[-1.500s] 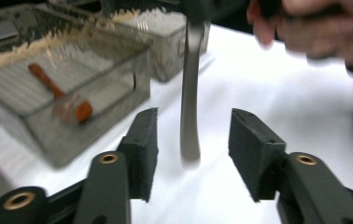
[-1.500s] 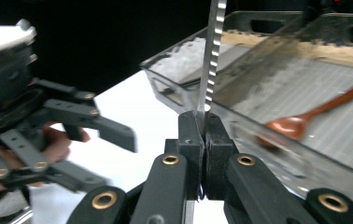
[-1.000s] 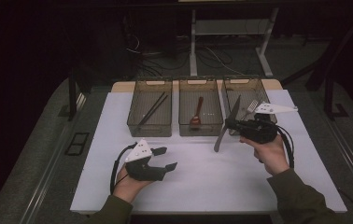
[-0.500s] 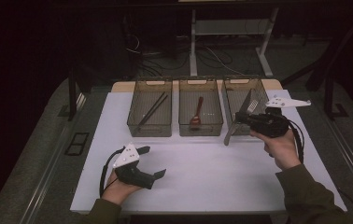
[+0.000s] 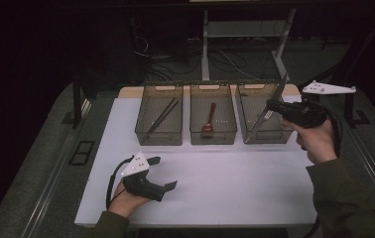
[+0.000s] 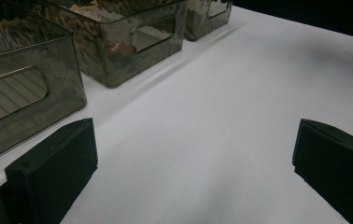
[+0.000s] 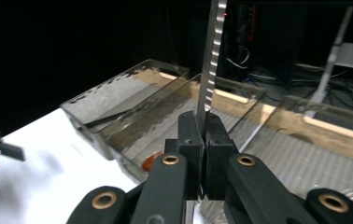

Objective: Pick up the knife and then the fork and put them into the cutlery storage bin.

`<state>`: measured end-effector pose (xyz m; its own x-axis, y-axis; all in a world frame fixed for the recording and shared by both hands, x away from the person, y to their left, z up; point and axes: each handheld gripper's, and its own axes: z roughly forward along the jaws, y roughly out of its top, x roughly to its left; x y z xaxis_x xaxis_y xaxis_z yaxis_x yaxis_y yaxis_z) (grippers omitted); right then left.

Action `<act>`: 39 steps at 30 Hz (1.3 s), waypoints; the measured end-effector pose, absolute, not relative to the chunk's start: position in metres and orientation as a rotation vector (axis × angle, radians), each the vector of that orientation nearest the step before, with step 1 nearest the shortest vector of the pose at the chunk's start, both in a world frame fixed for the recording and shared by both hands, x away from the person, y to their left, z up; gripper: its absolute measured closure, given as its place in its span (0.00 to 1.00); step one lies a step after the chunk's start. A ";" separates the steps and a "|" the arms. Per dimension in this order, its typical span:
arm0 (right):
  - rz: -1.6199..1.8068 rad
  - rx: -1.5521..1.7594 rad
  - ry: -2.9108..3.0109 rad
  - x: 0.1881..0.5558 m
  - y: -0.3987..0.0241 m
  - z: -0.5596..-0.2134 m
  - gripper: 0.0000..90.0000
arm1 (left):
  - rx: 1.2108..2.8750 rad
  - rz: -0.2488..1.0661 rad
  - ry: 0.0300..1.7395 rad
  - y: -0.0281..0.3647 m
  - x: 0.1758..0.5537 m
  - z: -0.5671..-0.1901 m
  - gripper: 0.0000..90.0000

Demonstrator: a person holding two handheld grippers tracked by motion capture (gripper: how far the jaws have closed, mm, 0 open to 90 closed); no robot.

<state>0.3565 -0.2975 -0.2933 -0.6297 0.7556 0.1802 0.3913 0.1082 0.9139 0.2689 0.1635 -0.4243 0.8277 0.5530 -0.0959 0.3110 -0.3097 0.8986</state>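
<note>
Right gripper (image 5: 270, 105) is clamped on a knife (image 5: 266, 113), held over the right bin (image 5: 251, 135). Its own view shows the blade's serrated edge (image 7: 215, 46) rising straight out of the jaws, too fine to see from above. Left gripper (image 5: 163, 173) sits spread wide with nothing in it, on the white table (image 5: 235, 188), well in front of the bins. Dark room behind, cables on the floor.

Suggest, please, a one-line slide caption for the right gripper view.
Right gripper clamps a serrated knife upright before three smoky plastic bins.
</note>
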 end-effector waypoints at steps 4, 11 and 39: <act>1.492 1.134 2.043 0.365 -0.304 -0.286 0.97 | 1.922 0.269 0.643 0.162 0.269 -0.425 0.00; 1.432 1.163 2.005 0.384 -0.319 -0.277 0.97 | 1.935 0.259 0.640 0.160 0.269 -0.426 0.00; 1.064 1.351 2.093 0.440 -0.353 -0.321 0.97 | 1.943 0.239 0.631 0.158 0.269 -0.427 0.00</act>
<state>0.4405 -0.3535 -0.3214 -0.4331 0.9000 0.0494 0.5702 0.2311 0.7883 0.2685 0.1579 -0.4267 0.8419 0.5283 -0.1099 0.3225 -0.3293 0.8874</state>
